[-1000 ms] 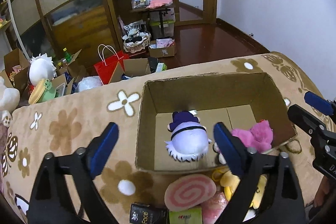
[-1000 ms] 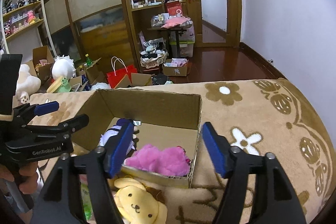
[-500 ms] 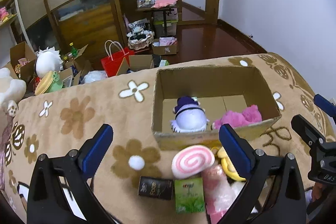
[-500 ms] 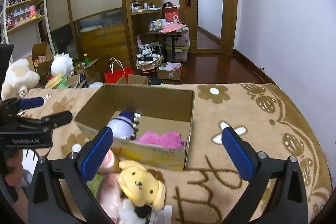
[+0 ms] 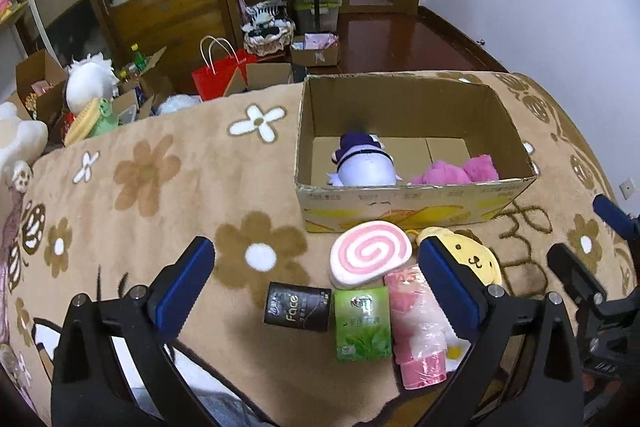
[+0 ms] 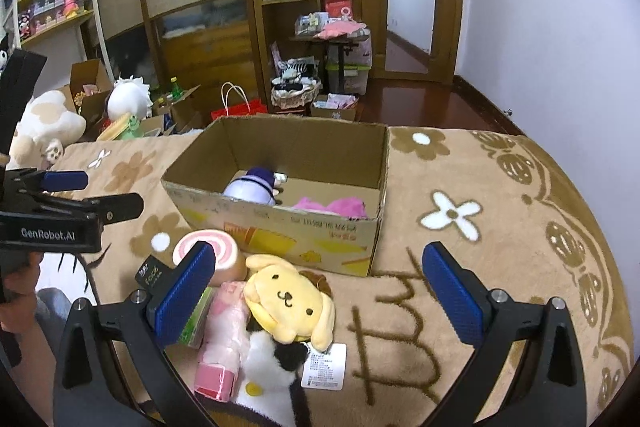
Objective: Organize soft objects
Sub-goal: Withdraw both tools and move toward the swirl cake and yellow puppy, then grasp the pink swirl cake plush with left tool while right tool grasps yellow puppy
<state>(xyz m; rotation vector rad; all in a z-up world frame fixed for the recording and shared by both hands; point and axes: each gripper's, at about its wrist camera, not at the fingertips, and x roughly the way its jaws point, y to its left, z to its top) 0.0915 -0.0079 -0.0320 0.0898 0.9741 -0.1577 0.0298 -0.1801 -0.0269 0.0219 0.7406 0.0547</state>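
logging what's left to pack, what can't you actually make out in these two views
- Purple-capped plush in the cardboard box: face hidden; near wall covers its lower part, both views.
- Pink plush: shape unclear behind the same wall.
- Black-and-white plush: head under the yellow dog plush, body cut by the right wrist view's bottom edge.
- Green tissue pack: print too small to read.
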